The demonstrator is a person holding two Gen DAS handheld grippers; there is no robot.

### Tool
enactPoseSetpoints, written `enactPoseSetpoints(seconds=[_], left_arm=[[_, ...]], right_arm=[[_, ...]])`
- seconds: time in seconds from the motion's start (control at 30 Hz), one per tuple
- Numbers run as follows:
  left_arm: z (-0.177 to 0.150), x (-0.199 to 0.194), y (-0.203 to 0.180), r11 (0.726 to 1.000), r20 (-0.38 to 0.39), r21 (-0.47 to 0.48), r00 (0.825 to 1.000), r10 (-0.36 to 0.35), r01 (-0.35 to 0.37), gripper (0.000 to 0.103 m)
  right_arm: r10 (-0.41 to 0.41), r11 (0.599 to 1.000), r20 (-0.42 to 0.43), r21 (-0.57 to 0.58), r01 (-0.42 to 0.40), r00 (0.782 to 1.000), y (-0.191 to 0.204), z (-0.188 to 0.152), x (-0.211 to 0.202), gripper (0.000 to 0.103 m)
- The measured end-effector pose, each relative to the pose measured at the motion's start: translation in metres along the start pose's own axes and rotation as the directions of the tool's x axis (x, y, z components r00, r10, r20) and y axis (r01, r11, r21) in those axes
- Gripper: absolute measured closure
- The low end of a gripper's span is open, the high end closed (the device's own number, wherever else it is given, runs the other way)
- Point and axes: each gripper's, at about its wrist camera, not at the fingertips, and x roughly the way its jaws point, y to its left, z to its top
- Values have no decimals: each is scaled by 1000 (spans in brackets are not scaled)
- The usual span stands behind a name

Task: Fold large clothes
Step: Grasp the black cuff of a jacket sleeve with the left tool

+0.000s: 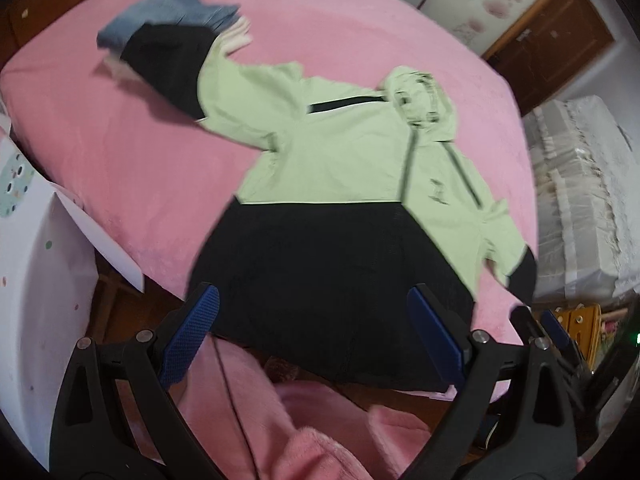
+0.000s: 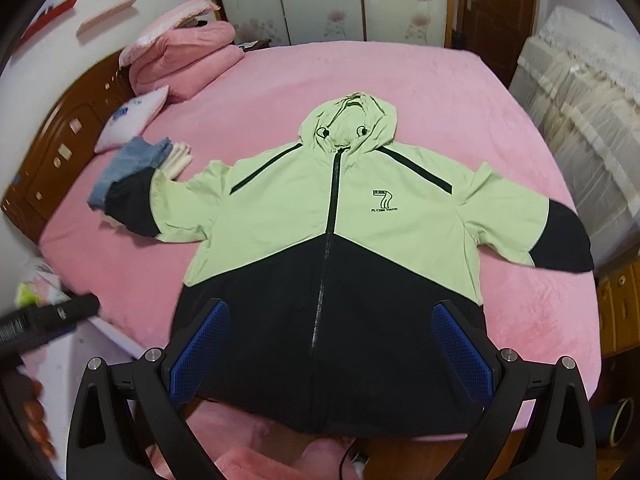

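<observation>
A light-green and black hooded jacket (image 2: 296,216) lies spread flat, front up and zipped, on the pink bed (image 2: 460,92). Its sleeves reach out to both sides and its hood (image 2: 348,120) points to the far side. In the left wrist view the same jacket (image 1: 340,168) lies at an angle. My left gripper (image 1: 316,332) hangs open above the black hem, holding nothing. My right gripper (image 2: 332,344) is also open over the hem, with nothing between its blue pads (image 2: 200,348). The jacket's left sleeve cuff (image 2: 132,204) rests on folded clothes.
A stack of folded clothes with blue jeans (image 2: 128,164) on top sits at the bed's left side, next to a white pillow (image 2: 132,116) and pink bedding (image 2: 188,60). A wooden headboard (image 2: 60,152) stands left. A covered piece of furniture (image 2: 580,112) stands right.
</observation>
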Motion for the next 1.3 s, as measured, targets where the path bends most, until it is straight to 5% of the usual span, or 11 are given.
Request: enactPoseSetpoints(seconds=[0.1,0.17,0.27,0.47,0.6,0.8,0.93,1.07,1.17,1.3], left_arm=[[34,36,52,995,-39,-81,998,58,-61,9],[65,59,96,979,-68,-205,998,-4,-10,9],[111,81,159,905,-17,-416,995,-101,85,9],[200,124,267,779,198,-597,976,-90,193,9],[252,168,318,766,212,-622,976,-39,165,10],[298,220,372,734,246,-658,969,2,165,45],[329,251,398,739,289,-638,957,-31,217,54],[346,253,389,787,316,-578,948,-28,216,90],[346,231,364,848,401,-496,916,33,186,96],[346,202,336,879,502,-407,865,-13,250,97]], right_arm=[[-23,1000,-51,-11,23,998,28,-10,44,1],[-21,999,-161,23,25,987,50,-10,80,1],[-5,996,-269,83,29,963,85,4,131,1],[11,983,-272,180,40,962,162,63,212,1],[71,953,-258,304,11,964,205,109,262,1],[103,926,-285,377,13,953,241,143,306,1],[102,928,-322,373,27,941,253,149,330,1],[76,922,-319,383,55,945,249,145,342,1],[75,909,-328,412,71,942,244,143,352,1],[82,887,-309,455,72,948,230,139,356,1]])
